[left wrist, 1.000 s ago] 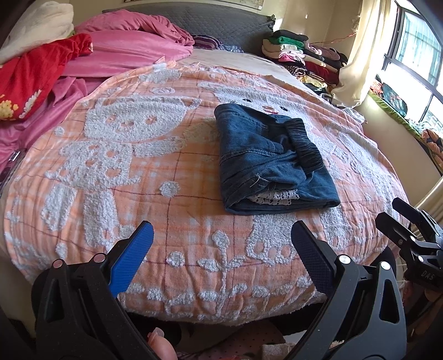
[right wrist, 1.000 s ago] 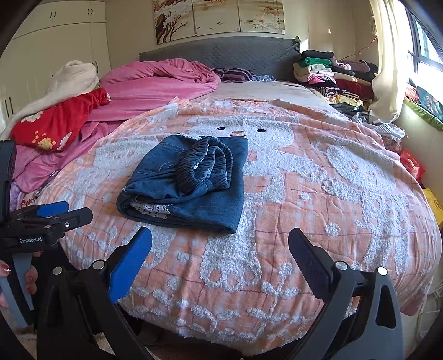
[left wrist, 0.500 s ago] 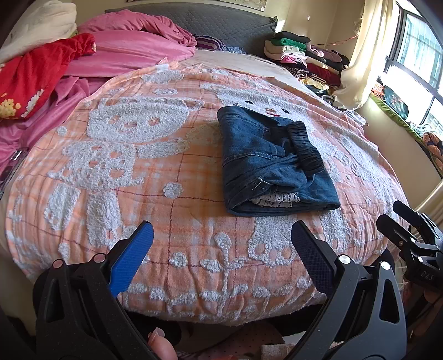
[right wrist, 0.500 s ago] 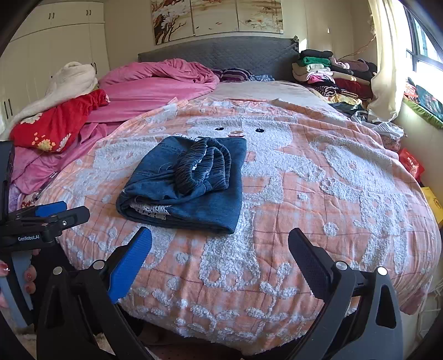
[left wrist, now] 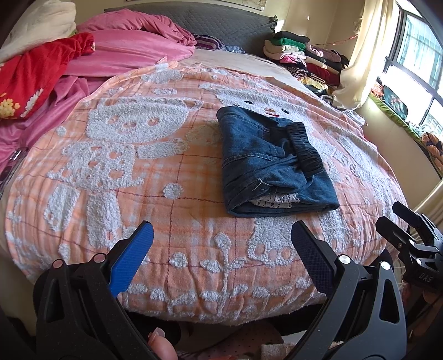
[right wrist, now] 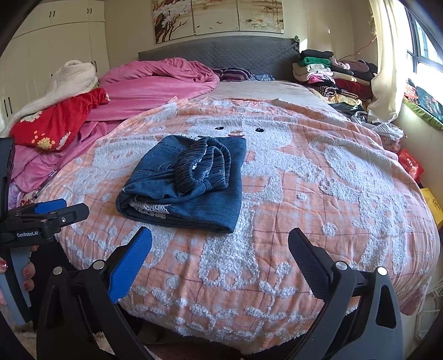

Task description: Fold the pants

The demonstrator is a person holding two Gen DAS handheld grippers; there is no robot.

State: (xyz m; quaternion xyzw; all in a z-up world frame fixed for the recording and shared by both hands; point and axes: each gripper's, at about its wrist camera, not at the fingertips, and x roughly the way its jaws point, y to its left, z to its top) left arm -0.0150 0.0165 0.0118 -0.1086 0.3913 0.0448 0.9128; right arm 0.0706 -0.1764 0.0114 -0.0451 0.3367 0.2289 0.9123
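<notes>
Pants (left wrist: 272,163) lying folded on the orange blanket (left wrist: 116,155), toward the bed's foot edge.
Left gripper (left wrist: 221,257) and right gripper (right wrist: 220,261) are hovering off that foot edge, jaws spread wide, gripping nothing; elastic waistband (right wrist: 203,166) is sitting bunched on top.

A bed with a grey quilted headboard (right wrist: 221,52) fills the room; white wardrobe doors (right wrist: 55,41) on the left wall; a triptych painting (right wrist: 218,16) above — sunlit window (right wrist: 426,41) and cream curtain (right wrist: 387,69) on the right.
</notes>
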